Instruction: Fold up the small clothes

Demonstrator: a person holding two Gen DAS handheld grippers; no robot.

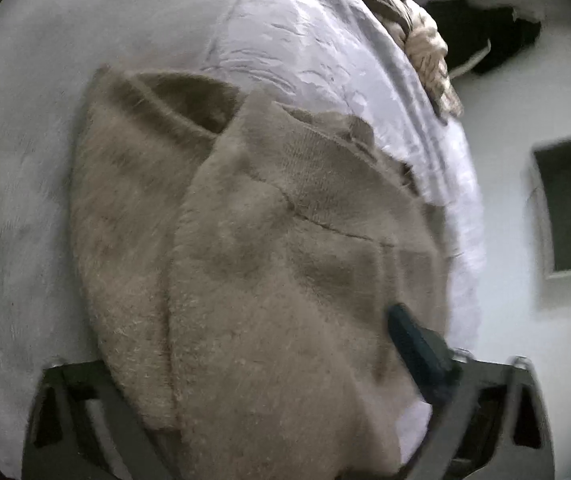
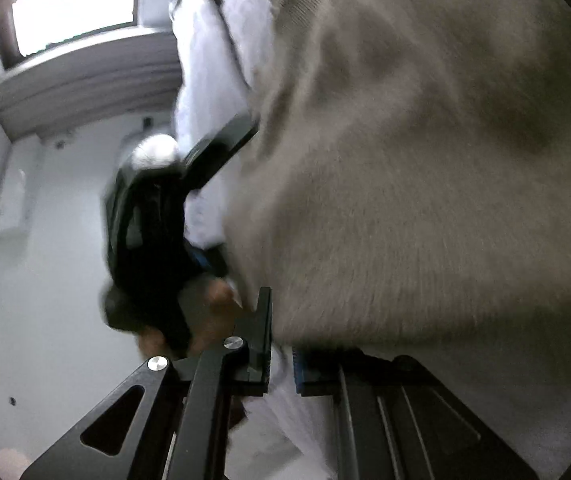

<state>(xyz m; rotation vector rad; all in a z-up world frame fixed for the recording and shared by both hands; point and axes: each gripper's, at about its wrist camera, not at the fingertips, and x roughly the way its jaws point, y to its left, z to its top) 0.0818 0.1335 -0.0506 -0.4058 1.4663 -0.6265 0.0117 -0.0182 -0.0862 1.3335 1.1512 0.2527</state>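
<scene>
A beige fleece garment [image 1: 269, 264] lies on a pale surface, partly folded, one layer lapped over another, with its far edge resting on a white quilted cover [image 1: 305, 40]. The left tool [image 1: 281, 412] hangs over the near end of the garment with its jaws wide apart; the cloth spreads between them, one dark fingertip [image 1: 401, 328] lies at the garment's edge toward the quilted cover, and the other finger is hidden under the fleece, so nothing shows it pinching. Beyond the quilted cover, away from the garment, a bundle of striped cloth [image 1: 425, 32] sits at the cover's far edge. In the right wrist view the right tool [image 2: 281, 364] is clenched on the hem of the garment [image 2: 425, 184], whose bulk rises close before the lens. Beside the garment there, the left tool [image 2: 221, 148] reaches in, a hand [image 2: 205, 312] behind it.
</scene>
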